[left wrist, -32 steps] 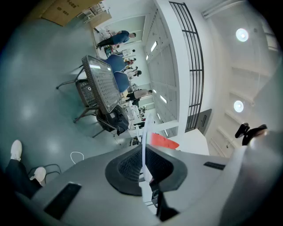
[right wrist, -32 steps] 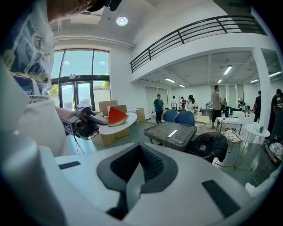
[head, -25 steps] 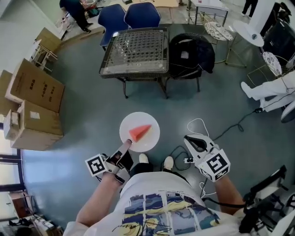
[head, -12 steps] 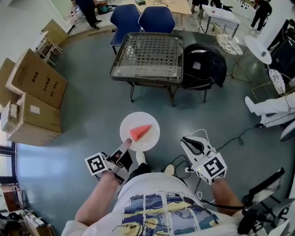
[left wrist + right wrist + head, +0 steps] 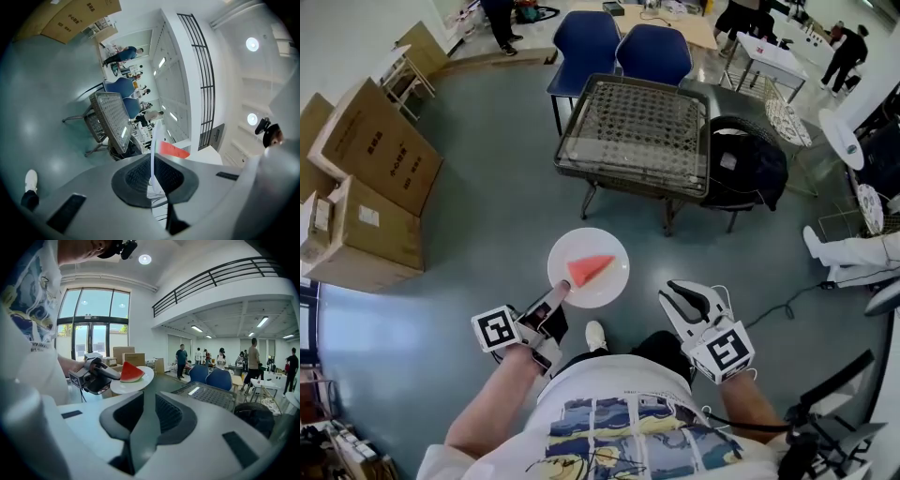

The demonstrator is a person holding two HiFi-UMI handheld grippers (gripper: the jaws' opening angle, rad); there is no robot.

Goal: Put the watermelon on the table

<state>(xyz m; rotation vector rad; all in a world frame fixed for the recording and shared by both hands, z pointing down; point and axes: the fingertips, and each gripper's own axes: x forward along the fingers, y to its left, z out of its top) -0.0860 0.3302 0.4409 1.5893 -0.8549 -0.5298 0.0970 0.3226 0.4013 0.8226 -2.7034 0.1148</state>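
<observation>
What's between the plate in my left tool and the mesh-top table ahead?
Only grey floor, per the head view. The left tool holds the plate with the watermelon short of the table, and nothing stands in that stretch.

Open office hall: mezzanine railing [image 5: 220,273], cardboard boxes [image 5: 375,141], blue chairs [image 5: 652,52].

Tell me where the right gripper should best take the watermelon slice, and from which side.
Probably across the wide rind end of the watermelon slice, not its thin tip. Come from above on the person's right: the left gripper is clamped on the near rim of the plate. The jaws of the right gripper are shut; open them first.
</observation>
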